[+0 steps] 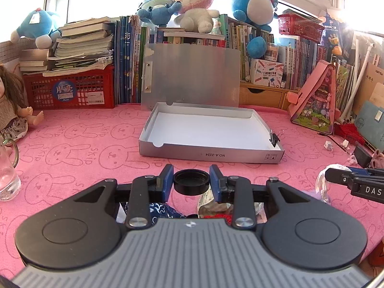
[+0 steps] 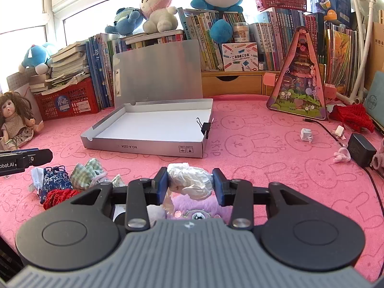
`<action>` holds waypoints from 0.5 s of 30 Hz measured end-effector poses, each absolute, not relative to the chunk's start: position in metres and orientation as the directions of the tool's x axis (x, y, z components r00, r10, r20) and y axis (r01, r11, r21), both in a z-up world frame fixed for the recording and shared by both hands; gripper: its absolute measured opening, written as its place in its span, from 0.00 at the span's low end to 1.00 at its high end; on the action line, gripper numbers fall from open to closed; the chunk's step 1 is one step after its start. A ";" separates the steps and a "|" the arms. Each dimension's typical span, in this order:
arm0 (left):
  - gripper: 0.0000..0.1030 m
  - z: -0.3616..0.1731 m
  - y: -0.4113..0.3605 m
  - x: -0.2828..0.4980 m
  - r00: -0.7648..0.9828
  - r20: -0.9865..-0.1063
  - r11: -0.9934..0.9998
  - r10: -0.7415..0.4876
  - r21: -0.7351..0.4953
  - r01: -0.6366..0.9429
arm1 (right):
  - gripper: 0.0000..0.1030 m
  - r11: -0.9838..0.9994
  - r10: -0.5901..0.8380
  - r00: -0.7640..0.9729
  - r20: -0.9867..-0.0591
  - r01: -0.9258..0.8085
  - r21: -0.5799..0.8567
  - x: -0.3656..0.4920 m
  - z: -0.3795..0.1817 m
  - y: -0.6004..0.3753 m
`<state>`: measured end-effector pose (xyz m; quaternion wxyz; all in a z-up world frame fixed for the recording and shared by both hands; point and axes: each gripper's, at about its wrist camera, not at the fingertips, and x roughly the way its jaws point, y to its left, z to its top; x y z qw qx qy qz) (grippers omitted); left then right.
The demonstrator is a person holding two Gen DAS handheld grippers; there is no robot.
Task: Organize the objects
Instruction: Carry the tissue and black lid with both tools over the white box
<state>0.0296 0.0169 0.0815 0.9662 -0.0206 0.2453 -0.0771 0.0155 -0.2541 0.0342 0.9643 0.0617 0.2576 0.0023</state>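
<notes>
While silver cardboard box (image 1: 211,151) sat near-empty, held round black plastic cap (image 1: 191,182) in left gripper (image 1: 191,180) jaws, crumpled white plastic bag (image 2: 189,180) in right gripper (image 2: 189,182) jaws; fabric clutter (image 2: 69,180) left on pink tabletop (image 2: 264,158).

A doll (image 2: 15,117) sits beside a red crate (image 2: 69,102), with plush toys (image 2: 157,9) atop the books (image 2: 285,38).

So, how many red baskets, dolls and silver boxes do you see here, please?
Red baskets: 2
Doll: 1
Silver box: 1
Total: 4
</notes>
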 end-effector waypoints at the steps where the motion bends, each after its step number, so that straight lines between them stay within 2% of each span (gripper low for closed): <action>1: 0.37 0.083 0.018 0.034 0.871 -0.464 0.987 -0.159 -0.078 0.138 | 0.42 0.992 0.042 0.866 -0.497 0.024 0.126 0.018 0.035 -0.255; 15: 0.37 0.095 0.022 0.106 0.881 -0.445 0.986 -0.162 -0.109 0.126 | 0.42 0.986 0.102 0.843 -0.529 -0.015 0.167 0.071 0.049 -0.270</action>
